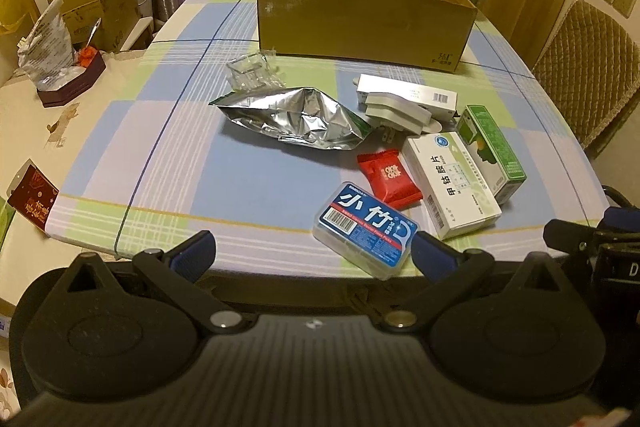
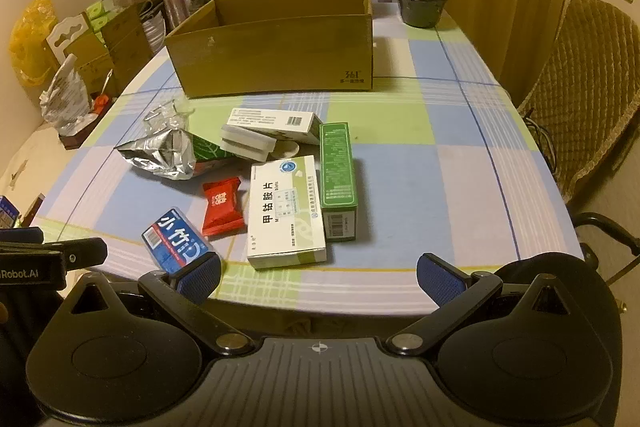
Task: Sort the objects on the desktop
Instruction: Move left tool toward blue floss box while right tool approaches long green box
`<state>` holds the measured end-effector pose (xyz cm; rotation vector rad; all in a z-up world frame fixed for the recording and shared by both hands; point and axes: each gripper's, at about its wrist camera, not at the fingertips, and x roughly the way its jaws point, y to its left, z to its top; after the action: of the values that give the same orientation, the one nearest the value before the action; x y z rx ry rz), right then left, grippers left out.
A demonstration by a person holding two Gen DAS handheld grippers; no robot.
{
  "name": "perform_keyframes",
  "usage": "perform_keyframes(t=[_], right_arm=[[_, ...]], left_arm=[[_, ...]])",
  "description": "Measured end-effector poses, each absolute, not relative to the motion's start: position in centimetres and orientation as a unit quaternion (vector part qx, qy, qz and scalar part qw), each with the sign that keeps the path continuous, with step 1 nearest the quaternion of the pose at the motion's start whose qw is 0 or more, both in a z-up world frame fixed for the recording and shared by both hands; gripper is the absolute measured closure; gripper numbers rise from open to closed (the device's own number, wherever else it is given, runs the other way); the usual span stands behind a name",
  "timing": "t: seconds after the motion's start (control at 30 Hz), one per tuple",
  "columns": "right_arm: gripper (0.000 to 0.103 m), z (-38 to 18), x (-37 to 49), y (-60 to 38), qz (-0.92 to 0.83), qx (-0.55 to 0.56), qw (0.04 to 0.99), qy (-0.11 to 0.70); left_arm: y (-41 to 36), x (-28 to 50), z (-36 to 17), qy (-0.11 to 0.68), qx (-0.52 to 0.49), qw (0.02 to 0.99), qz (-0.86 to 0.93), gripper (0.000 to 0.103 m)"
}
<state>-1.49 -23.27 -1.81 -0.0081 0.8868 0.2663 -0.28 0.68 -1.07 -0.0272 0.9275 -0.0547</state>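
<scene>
Checked tablecloth: cardboard box, both grippers wide apart.

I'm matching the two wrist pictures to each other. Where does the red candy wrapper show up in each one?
Left wrist view: red candy wrapper right of centre, left of the white medicine box.
Right wrist view: wrapper left of centre, again left of that box.
Shared landmark: open cardboard box behind.
</scene>
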Motion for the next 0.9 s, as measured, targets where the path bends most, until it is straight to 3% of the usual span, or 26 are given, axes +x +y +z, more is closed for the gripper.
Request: perform_keyframes(t=[0.9], right_arm=[[0.002,-2.25,-1.14,-23.31,0.145,-0.032,0.900,0.411]], left_arm=[[0.04,0.04,-1.99,0.459,0.044,0.883,-0.086,0.001]])
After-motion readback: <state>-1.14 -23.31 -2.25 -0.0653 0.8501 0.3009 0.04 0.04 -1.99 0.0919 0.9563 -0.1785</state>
